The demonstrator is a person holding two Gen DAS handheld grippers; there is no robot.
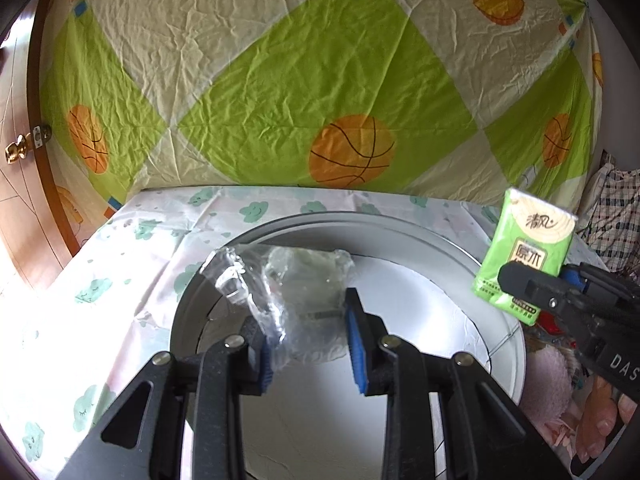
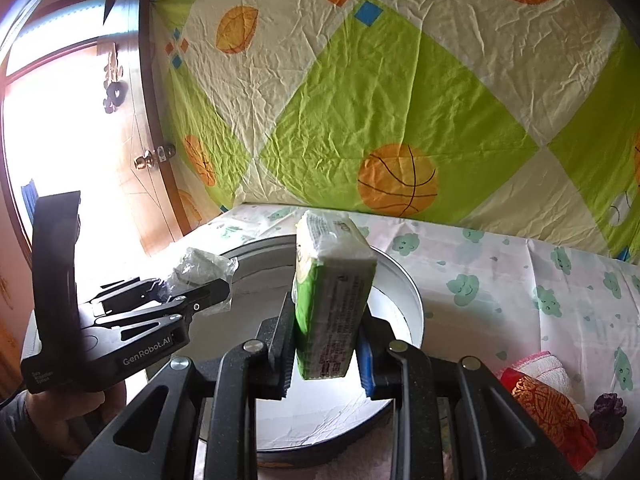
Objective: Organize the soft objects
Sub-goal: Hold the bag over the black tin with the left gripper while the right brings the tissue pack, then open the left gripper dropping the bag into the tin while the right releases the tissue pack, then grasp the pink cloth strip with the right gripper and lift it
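My left gripper (image 1: 310, 340) is shut on a crumpled clear plastic packet (image 1: 288, 292) and holds it above a round white tin (image 1: 472, 264). It also shows in the right wrist view (image 2: 192, 292) with the packet (image 2: 200, 266). My right gripper (image 2: 324, 344) is shut on a green tissue pack (image 2: 332, 300), held upright over the tin (image 2: 404, 280). In the left wrist view the tissue pack (image 1: 528, 256) hangs at the tin's right rim in the right gripper (image 1: 532, 284).
The tin stands on a cloud-print cloth (image 2: 500, 272). A red and gold pouch (image 2: 548, 408), a white towel (image 2: 544, 368) and a purple item (image 2: 608, 412) lie at the right. A pink towel (image 1: 548, 384) lies beside the tin. A patterned sheet (image 1: 320, 80) hangs behind.
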